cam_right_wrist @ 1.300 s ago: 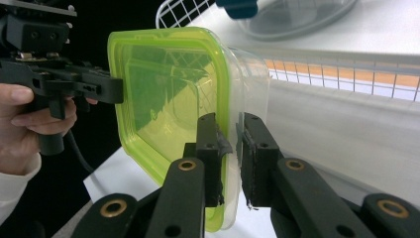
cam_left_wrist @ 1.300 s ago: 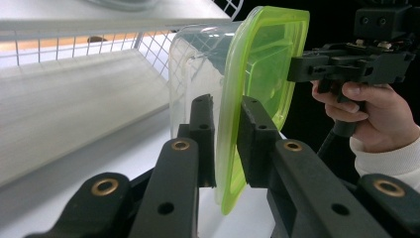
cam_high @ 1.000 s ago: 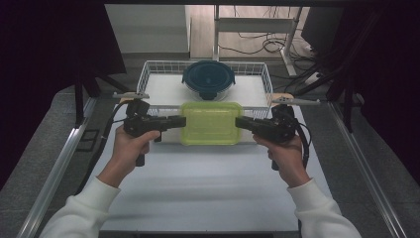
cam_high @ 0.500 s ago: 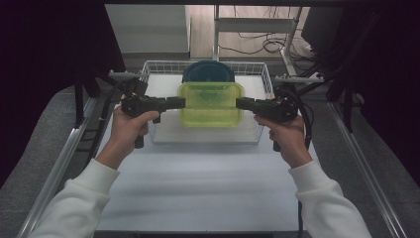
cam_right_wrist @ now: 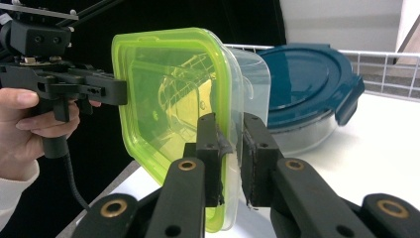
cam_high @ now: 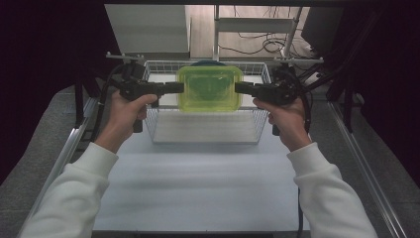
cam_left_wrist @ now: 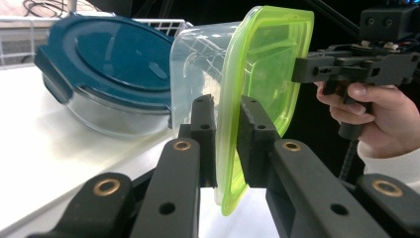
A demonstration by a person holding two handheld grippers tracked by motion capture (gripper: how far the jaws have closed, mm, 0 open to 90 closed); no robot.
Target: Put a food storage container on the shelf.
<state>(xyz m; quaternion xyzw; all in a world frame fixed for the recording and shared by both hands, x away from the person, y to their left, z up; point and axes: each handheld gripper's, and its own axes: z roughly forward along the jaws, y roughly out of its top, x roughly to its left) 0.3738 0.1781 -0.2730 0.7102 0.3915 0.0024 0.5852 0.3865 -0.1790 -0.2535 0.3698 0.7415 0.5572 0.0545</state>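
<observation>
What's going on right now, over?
Left gripper and right gripper shut on green-lidded container. Held above wire basket. Blue-lidded bowl underneath.

Both arms are stretched forward in white sleeves. The left gripper (cam_high: 174,88) is held level and pointed inward, and its jaws are pressed tight on an edge. The right gripper (cam_high: 243,88) is held level too, pointed back at it, with its jaws squeezed the same way.

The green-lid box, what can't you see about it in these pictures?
- High view: the blue-lidded round container is mostly hidden behind the green-lidded box.
- Both gripper views: the box's lower edge sits behind the black tongs.
- Its inside looks empty, but glare blurs it.
</observation>
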